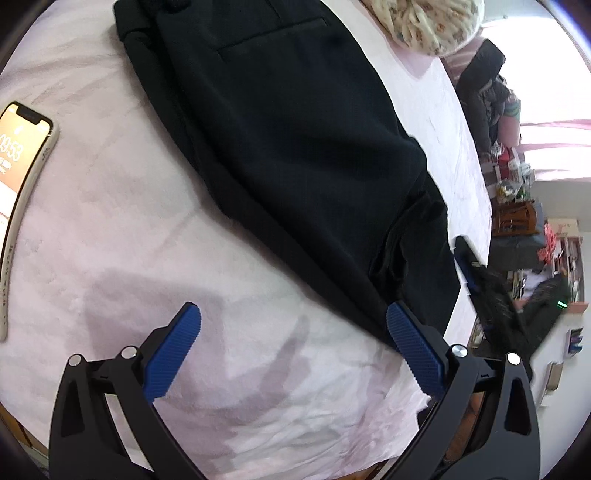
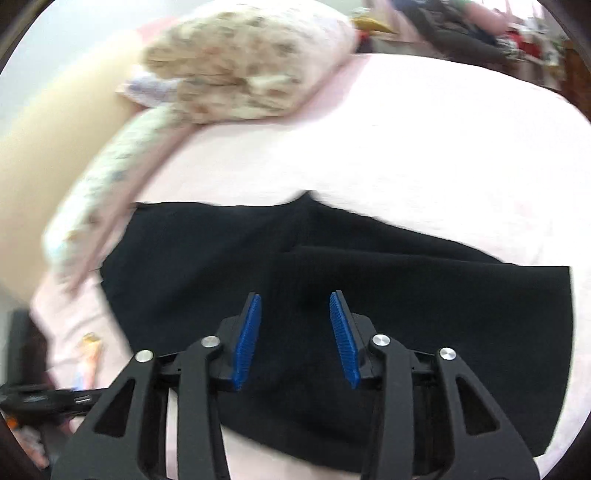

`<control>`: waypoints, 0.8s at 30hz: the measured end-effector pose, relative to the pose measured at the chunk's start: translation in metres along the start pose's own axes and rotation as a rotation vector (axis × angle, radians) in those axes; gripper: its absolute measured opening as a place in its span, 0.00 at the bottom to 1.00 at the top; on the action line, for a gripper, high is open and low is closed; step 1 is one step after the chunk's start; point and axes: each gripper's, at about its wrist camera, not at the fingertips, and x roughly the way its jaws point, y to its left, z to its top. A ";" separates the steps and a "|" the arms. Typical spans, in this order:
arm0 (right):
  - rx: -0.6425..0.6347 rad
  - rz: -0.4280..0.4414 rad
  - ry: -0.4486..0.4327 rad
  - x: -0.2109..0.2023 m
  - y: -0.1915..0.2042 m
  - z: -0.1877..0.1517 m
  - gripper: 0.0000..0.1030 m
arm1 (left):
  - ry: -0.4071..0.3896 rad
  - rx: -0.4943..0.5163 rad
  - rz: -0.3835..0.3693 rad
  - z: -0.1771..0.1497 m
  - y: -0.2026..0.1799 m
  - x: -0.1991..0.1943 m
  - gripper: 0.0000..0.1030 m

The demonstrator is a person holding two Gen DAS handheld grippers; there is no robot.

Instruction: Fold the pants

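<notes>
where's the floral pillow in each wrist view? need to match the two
Left wrist: floral pillow at the top edge, right of centre, beyond the black pants.
Right wrist: floral pillow upper left, blurred, on the pink bedsheet well beyond the pants.
Shared landmark: the black pants lying on the pink bedsheet, between gripper and pillow in both.

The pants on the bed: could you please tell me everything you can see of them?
The pants are black, of a finely ribbed, matte cloth, lying flat on the pink sheet. A welt pocket shows near the waistband. The leg end is rumpled beside the open left gripper. The right wrist view shows layered folds under the open right gripper, which grips nothing.
</notes>
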 end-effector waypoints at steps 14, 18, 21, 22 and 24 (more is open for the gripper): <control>0.039 0.033 0.133 0.010 -0.009 -0.002 0.41 | -0.176 -0.253 -0.227 0.074 0.047 -0.042 0.98; 0.126 0.068 0.136 -0.004 -0.016 -0.015 0.41 | -0.174 -0.365 -0.282 0.107 0.071 -0.038 0.98; 0.174 0.112 0.152 -0.004 -0.014 -0.019 0.41 | -0.162 -0.417 -0.233 0.118 0.080 -0.035 0.98; 0.184 0.131 0.161 -0.001 -0.012 -0.020 0.41 | -0.167 -0.433 -0.192 0.119 0.082 -0.037 0.98; 0.188 0.151 0.170 -0.003 -0.008 -0.020 0.41 | -0.183 -0.468 -0.145 0.114 0.086 -0.042 0.98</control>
